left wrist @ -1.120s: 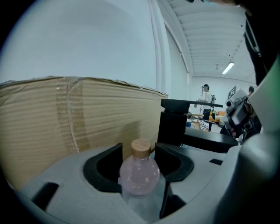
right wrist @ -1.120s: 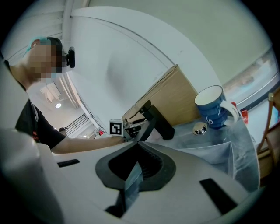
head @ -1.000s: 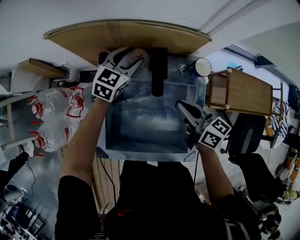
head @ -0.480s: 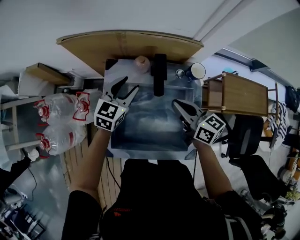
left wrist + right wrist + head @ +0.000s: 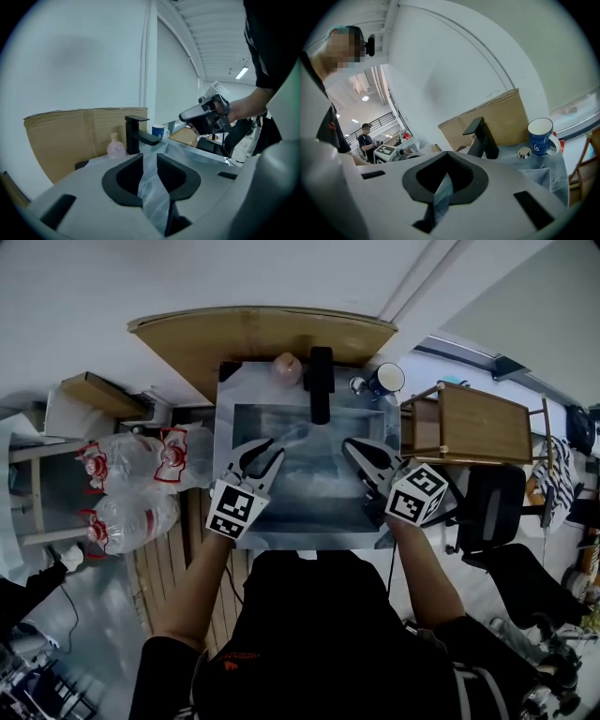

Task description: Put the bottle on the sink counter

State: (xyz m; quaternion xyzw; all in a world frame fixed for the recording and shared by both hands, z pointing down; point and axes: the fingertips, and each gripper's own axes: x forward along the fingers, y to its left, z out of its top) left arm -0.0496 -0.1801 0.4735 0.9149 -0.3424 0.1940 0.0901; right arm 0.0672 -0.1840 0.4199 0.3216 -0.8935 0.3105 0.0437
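Note:
A small pink bottle (image 5: 287, 367) stands upright on the sink counter (image 5: 230, 390) at the back, just left of the black faucet (image 5: 321, 382). In the left gripper view the bottle (image 5: 116, 146) is well ahead of the jaws, beside the faucet (image 5: 136, 135). My left gripper (image 5: 262, 454) hangs over the left part of the basin (image 5: 309, 521), apart from the bottle. Its jaws are closing with a narrow gap and nothing between them (image 5: 150, 161). My right gripper (image 5: 354, 448) is over the basin's right side, shut and empty (image 5: 447, 168).
A blue mug (image 5: 388, 378) and a chrome knob (image 5: 524, 153) sit right of the faucet. Cardboard (image 5: 262, 329) lines the wall behind the sink. Large water bottles (image 5: 122, 456) lie at the left, a wooden table (image 5: 478, 423) stands at the right.
My left gripper has let go of the bottle at the back of the counter and drawn back over the basin, and its jaws have narrowed. The right gripper has barely moved.

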